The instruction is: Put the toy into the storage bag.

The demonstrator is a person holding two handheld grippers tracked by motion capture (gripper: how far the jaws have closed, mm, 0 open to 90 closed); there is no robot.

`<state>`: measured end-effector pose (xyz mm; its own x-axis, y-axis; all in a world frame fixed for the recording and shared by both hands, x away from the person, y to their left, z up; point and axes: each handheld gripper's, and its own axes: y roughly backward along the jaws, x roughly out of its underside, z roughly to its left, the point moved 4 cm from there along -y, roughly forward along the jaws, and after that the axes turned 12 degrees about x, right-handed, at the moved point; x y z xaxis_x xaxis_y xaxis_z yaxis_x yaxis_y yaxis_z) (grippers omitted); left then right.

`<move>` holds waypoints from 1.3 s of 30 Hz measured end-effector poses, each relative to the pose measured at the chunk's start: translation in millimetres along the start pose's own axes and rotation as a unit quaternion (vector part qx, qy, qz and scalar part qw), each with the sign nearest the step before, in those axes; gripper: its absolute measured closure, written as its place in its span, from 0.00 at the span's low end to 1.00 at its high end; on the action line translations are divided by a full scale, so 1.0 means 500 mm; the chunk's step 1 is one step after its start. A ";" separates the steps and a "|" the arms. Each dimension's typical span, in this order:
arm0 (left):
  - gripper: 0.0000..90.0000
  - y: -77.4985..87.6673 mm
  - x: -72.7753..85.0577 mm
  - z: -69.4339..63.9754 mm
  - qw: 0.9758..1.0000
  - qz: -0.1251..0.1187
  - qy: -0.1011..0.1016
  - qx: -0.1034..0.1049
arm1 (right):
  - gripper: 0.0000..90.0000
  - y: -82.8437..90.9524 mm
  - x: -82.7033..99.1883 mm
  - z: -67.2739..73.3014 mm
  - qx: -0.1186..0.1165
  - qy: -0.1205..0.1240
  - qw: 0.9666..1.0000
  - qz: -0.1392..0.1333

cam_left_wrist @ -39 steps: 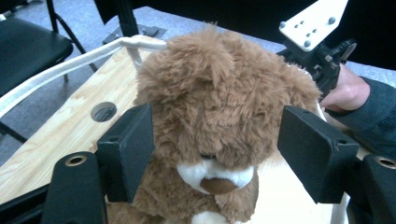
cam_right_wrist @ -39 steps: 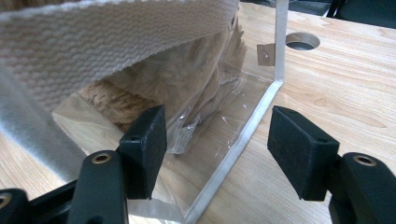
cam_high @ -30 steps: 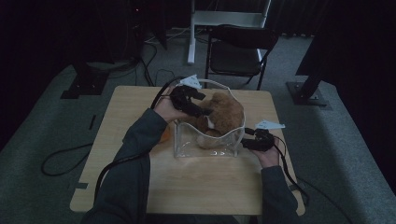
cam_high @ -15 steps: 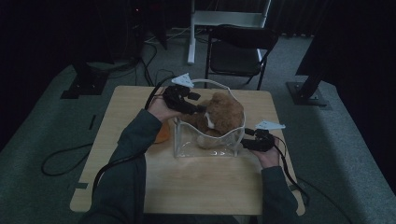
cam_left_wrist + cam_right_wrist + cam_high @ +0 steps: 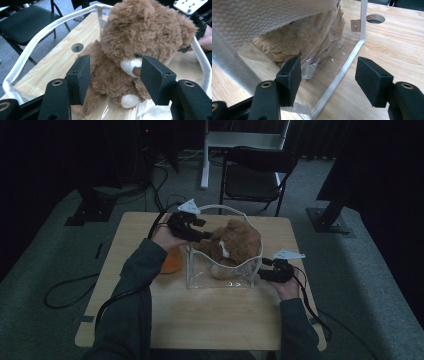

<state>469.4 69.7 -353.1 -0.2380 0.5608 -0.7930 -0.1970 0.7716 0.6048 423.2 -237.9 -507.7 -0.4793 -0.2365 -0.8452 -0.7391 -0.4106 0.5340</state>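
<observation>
A brown teddy bear (image 5: 235,242) sits in a clear plastic bag (image 5: 220,280) with a white strap handle (image 5: 45,30) on the wooden table (image 5: 200,320). My left gripper (image 5: 197,231) hovers at the bag's upper left rim and points at the bear (image 5: 140,37). Its jaws (image 5: 113,77) have just been closing but stand apart, with nothing pressed between the pads. My right gripper (image 5: 262,274) rests at the bag's right side, open (image 5: 328,80). The bag's bottom seam (image 5: 339,72) runs between its jaws, untouched. The bear's fur (image 5: 299,37) shows through the plastic.
An orange object (image 5: 172,262) lies on the table left of the bag, partly behind my left sleeve. A round hole (image 5: 77,47) is cut in the tabletop beyond the bag. A black folding chair (image 5: 255,172) stands behind the table's far edge.
My left gripper has drawn a little to the left, off the bear's top towards the bag's left rim. The right hand and the bag have stayed put.
</observation>
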 end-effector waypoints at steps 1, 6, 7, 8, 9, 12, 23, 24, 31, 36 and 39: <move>0.46 0.005 0.005 0.004 1.000 -0.003 0.004 -0.006 | 0.41 0.000 0.000 0.000 0.000 0.000 1.000 0.000; 0.48 0.014 0.014 0.009 1.000 -0.007 0.011 -0.012 | 0.41 0.000 0.000 0.000 -0.001 0.000 1.000 0.000; 0.48 0.019 0.018 0.012 1.000 -0.010 0.016 -0.012 | 0.41 0.000 0.000 0.000 -0.001 0.000 1.000 0.000; 0.49 0.021 0.020 0.013 1.000 -0.012 0.018 -0.014 | 0.41 0.000 0.000 0.000 -0.001 -0.001 1.000 0.000; 0.49 0.023 0.022 0.014 1.000 -0.011 0.018 -0.015 | 0.41 -0.001 0.000 0.000 -0.002 -0.001 1.000 0.000; 0.50 0.028 0.027 0.016 1.000 -0.012 0.022 -0.019 | 0.41 -0.001 0.001 0.000 -0.002 -0.001 1.000 0.001; 0.54 0.044 0.035 0.020 0.999 -0.017 0.027 -0.031 | 0.41 0.000 0.001 0.001 0.000 0.004 1.000 0.001; 0.54 0.045 0.037 0.020 0.999 -0.016 0.028 -0.037 | 0.41 0.000 0.001 0.001 0.001 0.004 1.000 0.001; 0.56 0.056 0.044 0.025 0.998 -0.021 0.038 -0.037 | 0.41 0.000 0.001 0.001 0.001 0.005 1.000 0.001; 0.56 0.067 0.051 0.030 0.998 -0.026 0.044 -0.043 | 0.41 0.001 0.002 0.002 0.002 0.005 1.000 0.001; 0.56 0.074 0.057 0.034 0.997 -0.029 0.046 -0.046 | 0.41 0.000 0.002 0.002 0.002 0.005 1.000 0.000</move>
<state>471.4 119.3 -354.7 -0.3088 0.4832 -0.8193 -0.2979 0.7689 0.5658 422.1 -237.5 -508.4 -0.4754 -0.2454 -0.8449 -0.7404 -0.4072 0.5348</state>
